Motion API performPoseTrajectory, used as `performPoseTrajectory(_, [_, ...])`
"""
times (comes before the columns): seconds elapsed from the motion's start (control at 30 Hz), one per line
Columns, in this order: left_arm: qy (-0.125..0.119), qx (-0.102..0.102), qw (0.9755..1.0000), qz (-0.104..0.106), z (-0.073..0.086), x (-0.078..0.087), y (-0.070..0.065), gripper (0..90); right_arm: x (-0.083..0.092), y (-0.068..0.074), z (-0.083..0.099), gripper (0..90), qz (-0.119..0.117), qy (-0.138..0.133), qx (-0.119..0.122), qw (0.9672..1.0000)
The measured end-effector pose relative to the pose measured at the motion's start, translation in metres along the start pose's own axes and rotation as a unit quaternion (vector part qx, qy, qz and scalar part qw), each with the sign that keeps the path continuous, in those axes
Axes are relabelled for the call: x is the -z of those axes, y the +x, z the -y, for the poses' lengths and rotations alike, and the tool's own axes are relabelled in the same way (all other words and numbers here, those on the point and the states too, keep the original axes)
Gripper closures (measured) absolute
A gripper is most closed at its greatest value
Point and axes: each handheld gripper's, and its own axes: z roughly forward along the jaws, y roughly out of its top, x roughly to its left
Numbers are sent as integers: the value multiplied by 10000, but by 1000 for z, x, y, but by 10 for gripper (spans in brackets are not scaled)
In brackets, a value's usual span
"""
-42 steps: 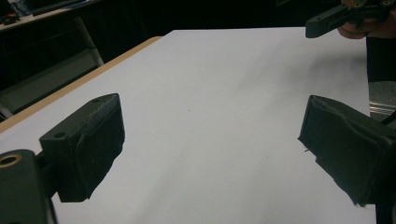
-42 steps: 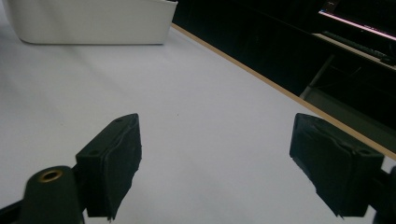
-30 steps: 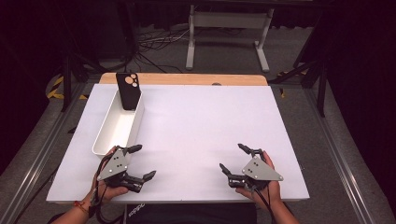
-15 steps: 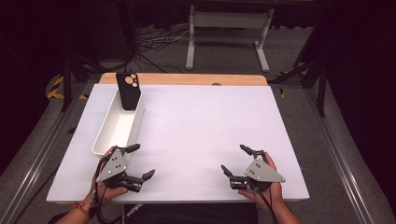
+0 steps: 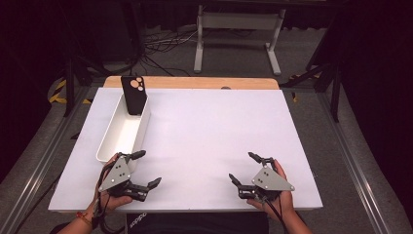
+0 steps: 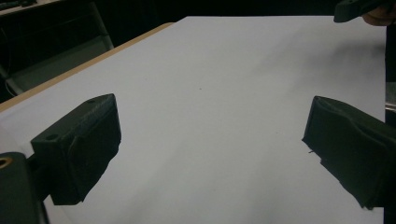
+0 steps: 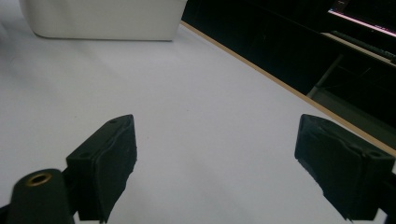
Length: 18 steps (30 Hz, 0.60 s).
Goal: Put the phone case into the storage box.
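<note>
My left gripper [image 5: 151, 167] rests near the table's front left, held in a hand, its jaws wide apart with nothing between them. In the left gripper view the left gripper [image 6: 210, 154] stands open over bare white tabletop. My right gripper [image 5: 241, 165] sits near the front right, also open and empty, its jaws pointing left toward the other one. In the right gripper view the right gripper [image 7: 219, 163] frames bare table. A long white tray [image 5: 122, 134] lies at the left, just beyond the left gripper. A black phone case [image 5: 134, 95] leans upright at its far end.
The white table top [image 5: 219, 126] has a wooden strip [image 5: 195, 82] along its far edge. The tray's side wall [image 7: 102, 18] appears far off in the right gripper view. The right gripper's jaw tip [image 6: 359, 7] shows at the left gripper view's top right. Metal stand legs [image 5: 234, 44] are on the floor behind.
</note>
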Motion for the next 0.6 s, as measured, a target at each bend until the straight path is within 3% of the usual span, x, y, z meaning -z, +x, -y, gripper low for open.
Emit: performPoseTrajectory(0.6, [37, 10, 10000, 43, 0, -2, 0, 51, -2, 2, 2, 140, -102, 47, 39, 9999])
